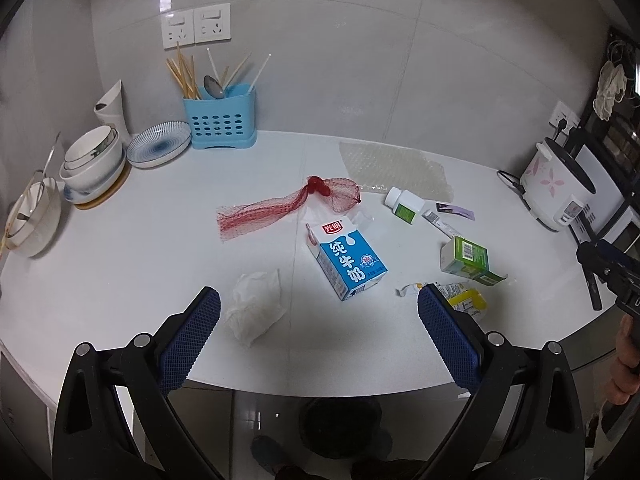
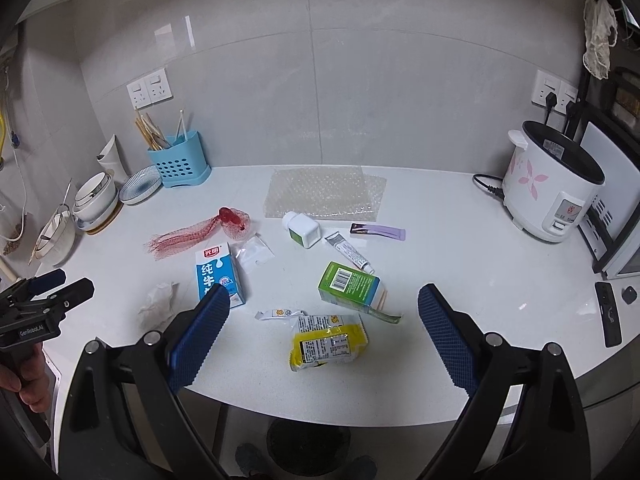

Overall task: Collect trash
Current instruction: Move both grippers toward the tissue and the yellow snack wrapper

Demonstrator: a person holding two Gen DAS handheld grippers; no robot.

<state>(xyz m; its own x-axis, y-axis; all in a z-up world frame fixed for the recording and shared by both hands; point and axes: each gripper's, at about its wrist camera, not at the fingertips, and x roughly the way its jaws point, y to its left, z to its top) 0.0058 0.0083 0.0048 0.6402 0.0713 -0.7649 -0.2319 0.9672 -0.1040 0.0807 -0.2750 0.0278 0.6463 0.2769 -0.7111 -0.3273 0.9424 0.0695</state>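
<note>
Right gripper jaws spread, empty; yellow plastic snack wrapper lies on white countertop between them, long axis crosswise; left gripper also spread, empty, farther off.

You are standing in a home kitchen: the white bench runs along a grey tiled wall with wall sockets. At the far left you have stacked bowls, a patterned plate and a blue utensil holder of chopsticks; at the far right sits a flowered rice cooker, plugged in.
</note>
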